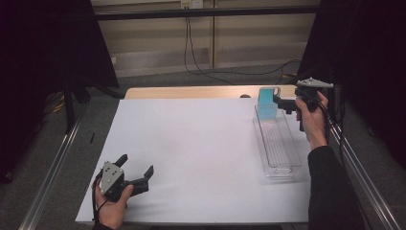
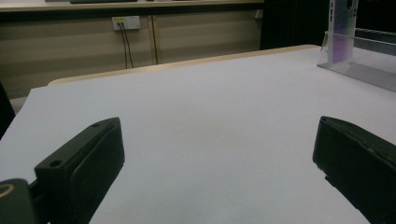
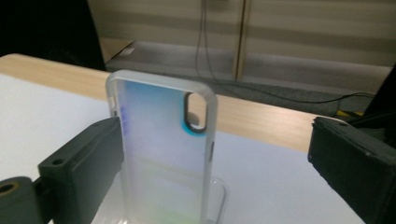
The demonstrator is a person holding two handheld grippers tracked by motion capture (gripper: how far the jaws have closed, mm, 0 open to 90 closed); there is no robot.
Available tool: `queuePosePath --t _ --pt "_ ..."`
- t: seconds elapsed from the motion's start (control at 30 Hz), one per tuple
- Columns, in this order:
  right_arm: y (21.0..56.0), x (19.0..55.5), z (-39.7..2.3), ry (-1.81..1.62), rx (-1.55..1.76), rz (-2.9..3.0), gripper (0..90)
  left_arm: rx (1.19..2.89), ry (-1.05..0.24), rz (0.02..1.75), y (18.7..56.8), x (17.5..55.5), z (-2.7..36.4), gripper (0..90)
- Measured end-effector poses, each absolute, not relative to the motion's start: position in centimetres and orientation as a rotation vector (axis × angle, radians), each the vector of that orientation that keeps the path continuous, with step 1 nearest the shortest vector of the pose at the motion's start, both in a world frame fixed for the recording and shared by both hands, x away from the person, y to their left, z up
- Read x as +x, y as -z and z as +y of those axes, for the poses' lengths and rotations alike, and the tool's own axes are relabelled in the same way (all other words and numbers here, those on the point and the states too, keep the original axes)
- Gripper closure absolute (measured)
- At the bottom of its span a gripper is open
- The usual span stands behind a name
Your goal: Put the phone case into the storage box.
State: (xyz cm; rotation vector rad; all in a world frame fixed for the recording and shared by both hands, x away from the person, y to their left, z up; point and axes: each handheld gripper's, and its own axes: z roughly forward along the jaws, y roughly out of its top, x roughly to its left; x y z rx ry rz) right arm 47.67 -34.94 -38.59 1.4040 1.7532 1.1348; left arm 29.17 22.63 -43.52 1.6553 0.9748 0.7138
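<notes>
Standing upright in clear tray (image 1: 280,153): phone case (image 1: 267,103) (bluish) | right tool (image 3: 212,154) jaws apart around it | left tool (image 1: 136,171) spread wide, over desk (image 1: 201,143)

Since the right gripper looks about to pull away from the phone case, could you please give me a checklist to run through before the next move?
1. Right gripper open: ok, fingers spread wide.
2. Phone case released: cannot tell, one finger sits right at its edge.
3. Phone case upright at the clear tray's far end: ok.
4. Case steady unsupported: cannot tell, its base is hidden.
5. Left gripper open and empty: ok.
6. White table sheet free along the way back: ok.
</notes>
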Motion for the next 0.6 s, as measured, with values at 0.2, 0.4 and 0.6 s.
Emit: queuePosePath --t 0.2,0.4,0.6 --pt "38.6 47.0 -34.7 -1.102 1.431 1.705 3.1 1.647 -0.714 0.968 43.4 29.1 22.8 2.1" --pt "38.6 46.5 -34.1 -1.106 1.394 1.7 1.6 1.647 -0.703 0.964 43.4 29.2 22.8 2.2" --pt "38.6 45.7 -33.9 -1.126 1.341 1.625 4.6 1.642 -0.71 0.953 43.3 29.2 23.0 2.5"
